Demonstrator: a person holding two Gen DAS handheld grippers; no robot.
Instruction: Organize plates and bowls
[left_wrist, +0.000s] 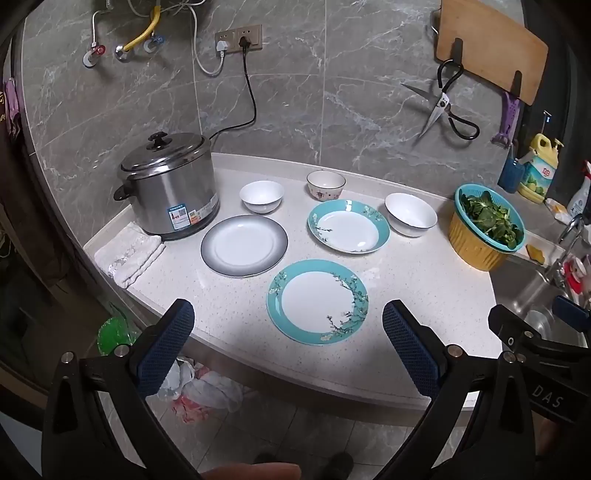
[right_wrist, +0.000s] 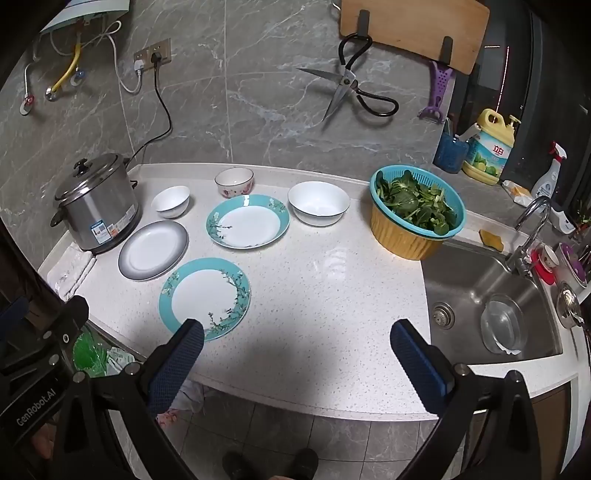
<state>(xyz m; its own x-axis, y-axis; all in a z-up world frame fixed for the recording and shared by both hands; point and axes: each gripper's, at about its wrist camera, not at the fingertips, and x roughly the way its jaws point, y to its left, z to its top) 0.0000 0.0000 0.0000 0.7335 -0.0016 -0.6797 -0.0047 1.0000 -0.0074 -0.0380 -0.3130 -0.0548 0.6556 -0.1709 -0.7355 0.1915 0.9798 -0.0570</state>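
Observation:
Three plates lie on the white counter: a flat teal floral plate nearest the front, a deeper teal floral plate behind it, and a grey-rimmed plate to the left. Three bowls stand behind them: a small white bowl, a patterned bowl and a large white bowl. The same items show in the right wrist view, with the flat teal plate near the front. My left gripper is open and empty above the front edge. My right gripper is open and empty, right of the flat teal plate.
A steel rice cooker stands at the back left with a folded cloth beside it. A basket of greens sits by the sink. Scissors and a cutting board hang on the wall.

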